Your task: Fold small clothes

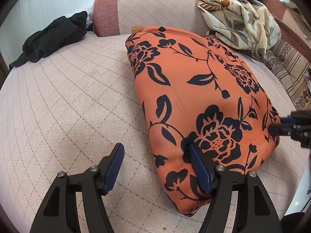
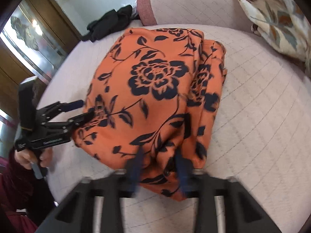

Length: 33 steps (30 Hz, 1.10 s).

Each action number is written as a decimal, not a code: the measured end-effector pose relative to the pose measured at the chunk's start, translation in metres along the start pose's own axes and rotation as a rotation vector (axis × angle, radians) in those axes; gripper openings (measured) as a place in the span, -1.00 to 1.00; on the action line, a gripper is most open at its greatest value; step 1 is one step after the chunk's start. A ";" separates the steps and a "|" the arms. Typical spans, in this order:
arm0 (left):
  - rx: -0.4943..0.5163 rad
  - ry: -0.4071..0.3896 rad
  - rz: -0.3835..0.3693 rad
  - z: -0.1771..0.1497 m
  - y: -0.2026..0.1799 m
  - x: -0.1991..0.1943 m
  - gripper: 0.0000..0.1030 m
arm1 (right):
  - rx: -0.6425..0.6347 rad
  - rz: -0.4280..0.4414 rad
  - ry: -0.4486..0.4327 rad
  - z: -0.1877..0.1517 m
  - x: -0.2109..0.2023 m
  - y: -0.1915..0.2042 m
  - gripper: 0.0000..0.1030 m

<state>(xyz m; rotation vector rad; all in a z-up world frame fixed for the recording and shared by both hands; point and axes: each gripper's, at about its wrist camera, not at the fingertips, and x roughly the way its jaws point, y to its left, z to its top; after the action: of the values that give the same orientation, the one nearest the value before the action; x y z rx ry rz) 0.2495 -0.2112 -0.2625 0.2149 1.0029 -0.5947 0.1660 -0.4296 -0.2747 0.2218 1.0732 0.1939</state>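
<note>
The orange cloth (image 1: pixel 202 101) with dark blue flowers lies folded in a thick bundle on the pink quilted couch seat (image 1: pixel 64 104). It sits near the middle of the seat, a bit toward the couch back (image 1: pixel 159 5).

The left tool (image 1: pixel 156 151) has its two fingers spread wide apart. One blue finger (image 1: pixel 198 167) lies on the near corner of the cloth, and the other finger (image 1: pixel 114 165) is over the bare seat. It is not pinching anything. In the right wrist view, a hand (image 2: pixel 29 157) holds this tool's handle at the left edge of the cloth.

The right tool (image 2: pixel 159 165) is at the near edge of the cloth, on the other side. Its fingers are close together with a bunched fold of cloth pinched between them. This view is blurry, but the cloth puckers up where the fingers squeeze it.

A black garment (image 1: pixel 52 36) lies at the far left end of the seat. A cream blanket (image 1: pixel 239 21) with leaves on it is piled at the far right.
</note>
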 end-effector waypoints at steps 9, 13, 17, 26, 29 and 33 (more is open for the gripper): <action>-0.006 0.001 -0.001 -0.001 0.003 0.000 0.44 | 0.168 -0.048 -0.170 -0.052 -0.037 -0.028 -0.89; -0.011 0.003 -0.003 -0.001 0.004 0.001 0.47 | 0.280 -0.116 -0.141 -0.055 -0.029 -0.054 -0.89; -0.020 0.008 -0.008 0.000 0.005 0.001 0.48 | 0.310 -0.060 -0.205 -0.044 -0.052 -0.052 -0.89; -0.019 0.009 -0.007 0.000 0.005 0.001 0.49 | 0.190 0.041 -0.243 0.024 -0.047 0.014 -0.82; -0.025 0.020 -0.013 0.000 0.007 0.002 0.49 | 0.183 -0.092 -0.117 0.029 -0.004 0.017 -0.86; -0.042 0.017 -0.017 0.000 0.008 0.001 0.49 | 0.306 -0.031 -0.116 0.022 0.007 -0.013 -0.90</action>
<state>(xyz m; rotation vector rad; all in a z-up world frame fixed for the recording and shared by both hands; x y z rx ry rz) 0.2544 -0.2048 -0.2636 0.1750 1.0337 -0.5871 0.1893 -0.4425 -0.2742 0.4856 0.9877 -0.0128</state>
